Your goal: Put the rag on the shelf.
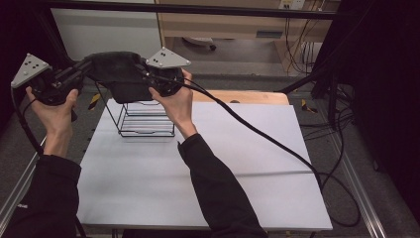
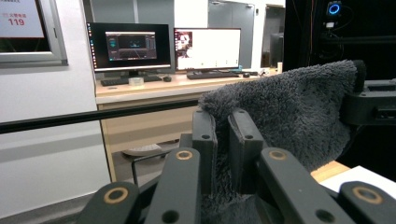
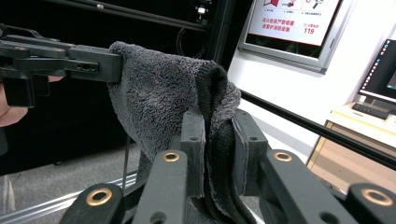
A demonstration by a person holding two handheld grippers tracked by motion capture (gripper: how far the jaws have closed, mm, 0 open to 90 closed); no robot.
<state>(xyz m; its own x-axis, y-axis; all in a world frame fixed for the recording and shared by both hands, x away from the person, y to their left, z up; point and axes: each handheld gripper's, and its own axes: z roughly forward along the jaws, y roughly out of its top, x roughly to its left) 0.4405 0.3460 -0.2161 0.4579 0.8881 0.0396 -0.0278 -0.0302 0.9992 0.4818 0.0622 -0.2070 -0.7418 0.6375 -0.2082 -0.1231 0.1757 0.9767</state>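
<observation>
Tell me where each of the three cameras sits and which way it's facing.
High view: above the person's side, looking forward and down on the white table; forearms and both hands show.
Left gripper view: rides the left gripper, looking along its jaws at the dark grey fluffy towel, monitors behind.
Right gripper view: rides the right gripper, jaws clamping the towel, left gripper opposite.
Shared: the towel, stretched above the black wire rack.

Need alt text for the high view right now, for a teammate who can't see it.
Two hands hold a dark grey towel stretched between the left gripper and right gripper, above a black wire rack standing on the white table. Both grippers are shut on the towel.
</observation>
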